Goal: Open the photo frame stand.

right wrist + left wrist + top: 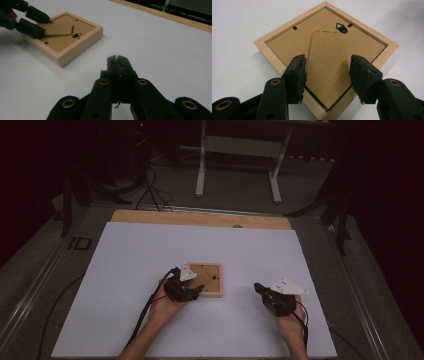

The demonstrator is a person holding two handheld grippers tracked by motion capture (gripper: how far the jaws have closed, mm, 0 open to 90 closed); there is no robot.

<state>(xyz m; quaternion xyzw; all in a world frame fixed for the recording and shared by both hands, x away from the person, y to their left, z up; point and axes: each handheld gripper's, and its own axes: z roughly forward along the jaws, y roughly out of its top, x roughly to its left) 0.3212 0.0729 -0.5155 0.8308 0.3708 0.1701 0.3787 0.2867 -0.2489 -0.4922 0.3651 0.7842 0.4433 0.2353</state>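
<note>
A light wooden picture frame [214, 285] lies face down on the white board, its brown backing up. In the left gripper view the frame [287, 37] points a corner at me, and its fold-out stand flap [325, 62] is slightly lifted from the backing. My left gripper [327, 72] is open, with one jaw on each side of the flap over the near corner. A small black hanger [342, 27] sits near the far corner. My right gripper [117, 60] is shut on nothing and sits low over the board, right of the frame [75, 47]. From above, the left gripper [199, 290] and right gripper [257, 287] flank the frame.
The white board [150, 250] covers the table, with a wooden strip [200, 218] showing along its far edge. Beyond it stand white desk legs [202, 170], and cables [150, 190] lie on the dark floor. Bare board lies all around the frame.
</note>
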